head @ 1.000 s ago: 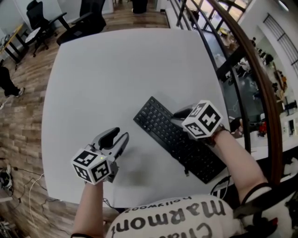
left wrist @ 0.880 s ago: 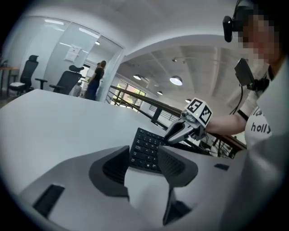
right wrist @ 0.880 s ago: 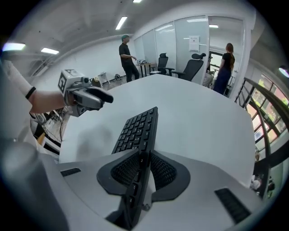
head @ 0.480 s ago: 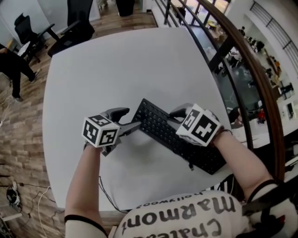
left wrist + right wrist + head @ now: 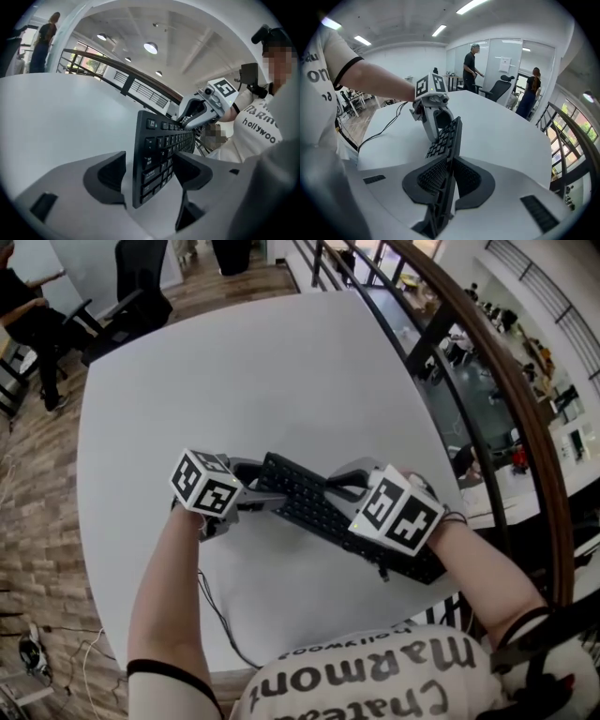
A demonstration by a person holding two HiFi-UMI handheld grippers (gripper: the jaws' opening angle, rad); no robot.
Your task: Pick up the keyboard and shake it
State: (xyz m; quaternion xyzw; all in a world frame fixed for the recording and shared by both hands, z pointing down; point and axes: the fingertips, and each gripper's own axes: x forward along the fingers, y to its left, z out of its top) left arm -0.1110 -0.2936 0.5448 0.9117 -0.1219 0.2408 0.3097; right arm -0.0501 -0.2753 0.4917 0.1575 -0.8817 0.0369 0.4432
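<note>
Black flat plastic keyboard point(image 5: 302, 495) sits diagonally over the near right part of the white rounded table point(image 5: 234, 381), between the two grippers. Its left end looks tipped up off the surface; can't tell whether the right end near the table edge still rests. Right gripper point(image 5: 341, 482): jaws have just been closing and are now clamped thin on the keyboard's long edge, about mid-length, with the ribbed pads pressing both faces. Left gripper point(image 5: 261, 486): jaws have just been opening and stand wide, the keyboard's short left end slotted between them with daylight on both sides, so no grip yet. Judged step: left still has to pinch before any shake.

Handling, as a guess: light, fairly stiff but long and thin, so a single mid-edge pinch will let it pivot and flex. Smooth plastic frame is likely slippery under shaking, and keycaps are the fragile part. Best hold is the bare frame at the two ends, pads on rim and underside rather than on keys, one gripper per end. Left should close on the end border and stay shallow.

Thin black cable point(image 5: 217, 617) trails over the near table edge. It's probably the keyboard's but can't be traced, and could snag or tug in a shake.
</note>
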